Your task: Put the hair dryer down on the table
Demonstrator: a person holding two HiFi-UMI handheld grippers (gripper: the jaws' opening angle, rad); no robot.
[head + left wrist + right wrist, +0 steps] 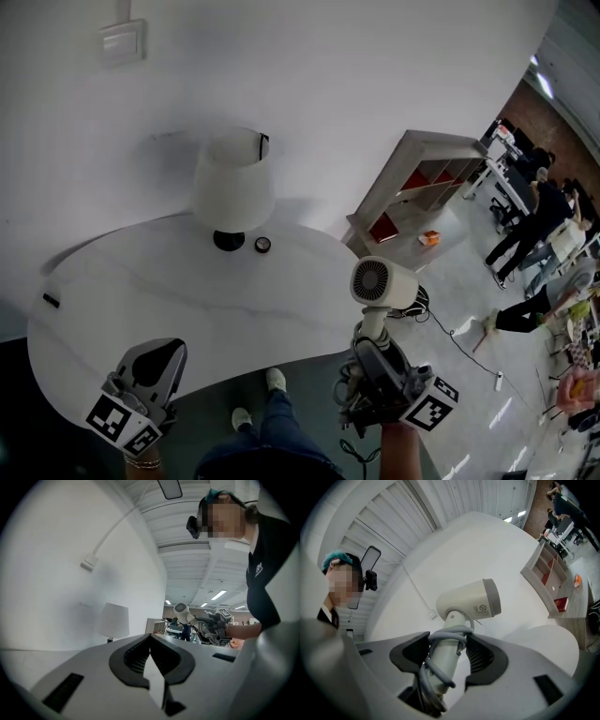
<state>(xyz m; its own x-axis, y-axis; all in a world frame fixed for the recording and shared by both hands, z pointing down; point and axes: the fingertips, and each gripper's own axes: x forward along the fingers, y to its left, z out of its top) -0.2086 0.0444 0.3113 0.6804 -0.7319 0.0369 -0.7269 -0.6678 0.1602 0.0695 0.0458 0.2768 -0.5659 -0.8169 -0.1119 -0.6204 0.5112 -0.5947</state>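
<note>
Holding the dryer (384,281) by its handle, the right gripper (375,354) has its jaws clamped on the grip, over the turns of grey cord (446,633) wound around it. The handle runs straight out along the jaws, and the barrel sits crosswise at the far end, with its round grille turned up toward the head camera. In the head view the dryer hangs in the air just off the near right rim of the round white worktop (187,291), over the floor and not over the top. Bare surface lies to its left and a little ahead. The coming move turns on that offset: the dryer probably has to travel left over the rim before it goes down, and the handle would likely need tipping toward level so that the body can rest on its side. The left gripper (155,364) hovers over the near left part of the worktop with its jaws together and nothing between them. It is well apart from the dryer, so the right hand seems the one to set it down. A lamp (232,183) stands at the far side, leaving the near middle free.
</note>
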